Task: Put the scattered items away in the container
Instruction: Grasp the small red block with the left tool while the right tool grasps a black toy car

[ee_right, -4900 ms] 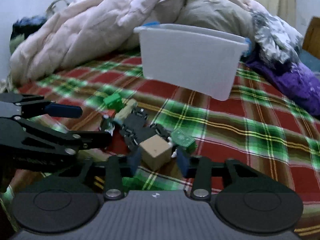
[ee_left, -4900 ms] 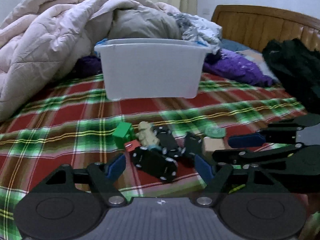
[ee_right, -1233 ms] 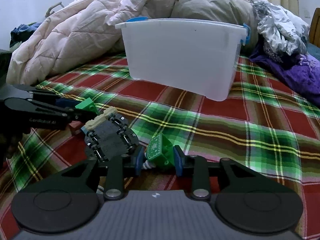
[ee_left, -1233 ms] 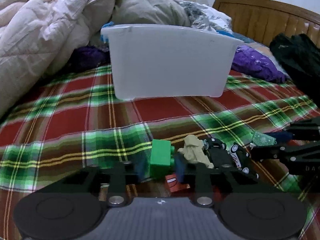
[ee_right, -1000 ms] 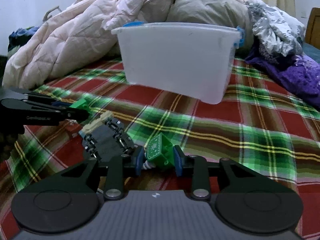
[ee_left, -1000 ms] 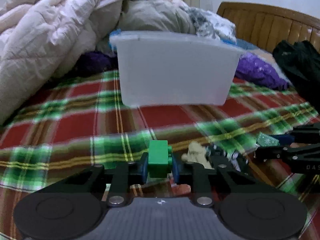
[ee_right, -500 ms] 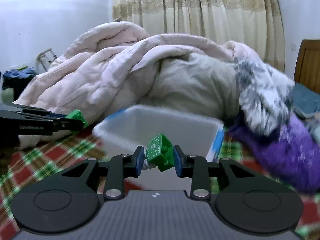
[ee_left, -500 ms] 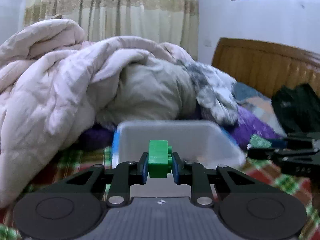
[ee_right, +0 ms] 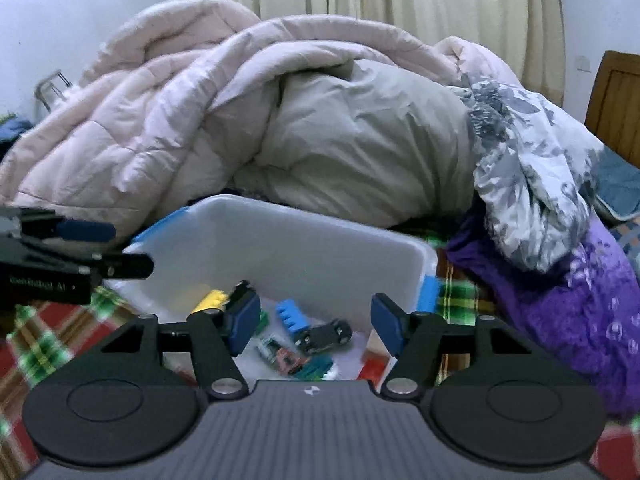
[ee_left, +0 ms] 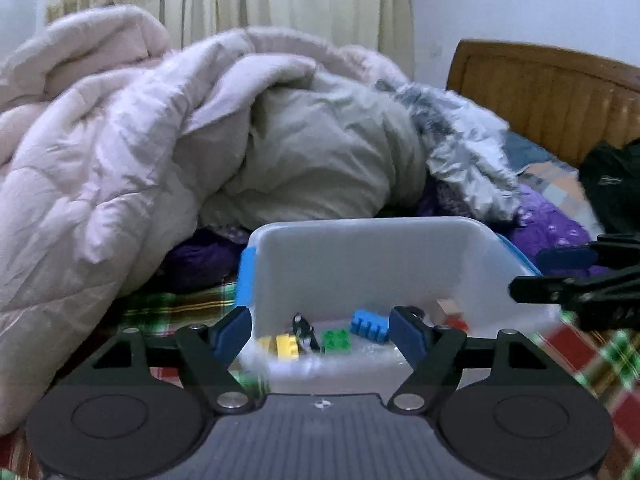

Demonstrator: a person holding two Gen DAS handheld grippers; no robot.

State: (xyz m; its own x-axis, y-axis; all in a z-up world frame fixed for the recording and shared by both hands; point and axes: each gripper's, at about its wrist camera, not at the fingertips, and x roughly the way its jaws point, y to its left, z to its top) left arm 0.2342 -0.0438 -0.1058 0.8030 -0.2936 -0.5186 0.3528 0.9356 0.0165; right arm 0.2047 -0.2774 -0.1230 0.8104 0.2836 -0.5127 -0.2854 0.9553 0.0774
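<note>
Left gripper [ee_left: 321, 330] jaws opening with nothing between them, right gripper [ee_right: 314, 320] likewise opening and empty, just ahead and below both the white container [ee_left: 360, 256] holding a green brick [ee_left: 337, 340], blue brick [ee_left: 370, 326], yellow brick [ee_left: 286, 345] and toy car [ee_right: 324, 336], pink quilt [ee_left: 120, 140] heaped beyond
</note>
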